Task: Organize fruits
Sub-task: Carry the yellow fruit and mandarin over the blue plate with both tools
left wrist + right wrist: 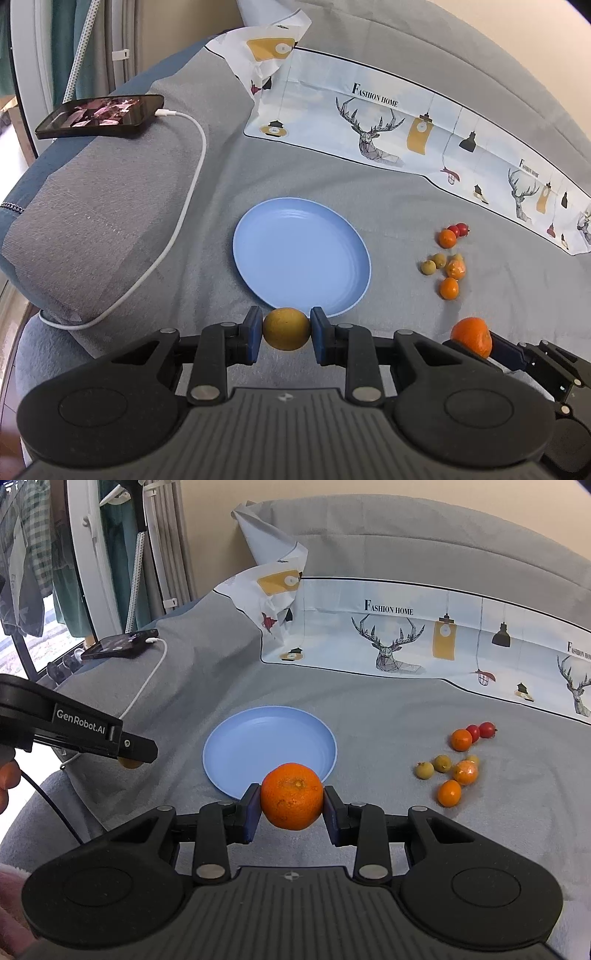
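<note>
Left gripper pinches a yellow-green fruit low in the frame, just below the blue plate. Right gripper clamps a mandarin before the plate's lower rim. Loose small fruits lie at right on the grey sofa.

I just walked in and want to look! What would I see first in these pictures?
First you'd spot the fruit held in each gripper: the left gripper squeezes a yellow-green fruit, and the right gripper squeezes a big orange mandarin. Just beyond them an empty blue plate lies on the grey cover, and to its right sits a cluster of small fruits.
</note>
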